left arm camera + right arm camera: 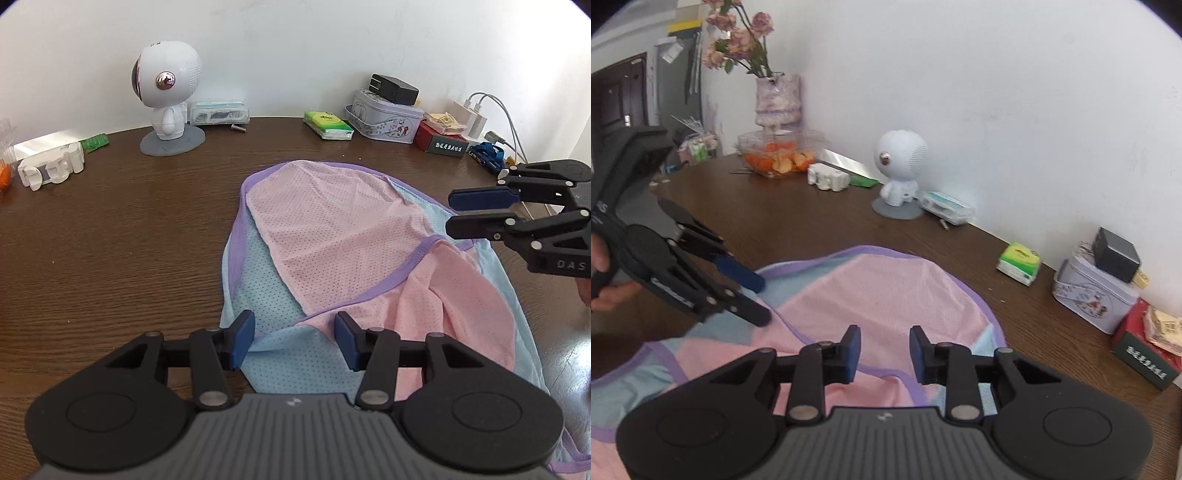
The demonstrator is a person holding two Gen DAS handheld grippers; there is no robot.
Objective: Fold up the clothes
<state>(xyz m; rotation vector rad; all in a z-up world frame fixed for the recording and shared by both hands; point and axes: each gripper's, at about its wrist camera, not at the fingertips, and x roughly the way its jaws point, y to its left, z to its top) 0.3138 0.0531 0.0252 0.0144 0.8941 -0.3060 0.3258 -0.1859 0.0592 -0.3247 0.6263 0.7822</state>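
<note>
Hovering over a pink, light-blue and lilac-trimmed mesh garment [343, 236], both grippers stand open and hold nothing.

Low in the left wrist frame, the left gripper [294, 341] spreads its blue pads above the garment's blue near edge on the dark brown wooden table [110, 240]; at the right edge the right gripper [452, 214], lettered "DAS", has its fingers parted. Farther up stand a white astronaut figurine [168, 99], a green tissue pack [328, 124] and a grey printed tin [384, 116] against the wall.
</note>
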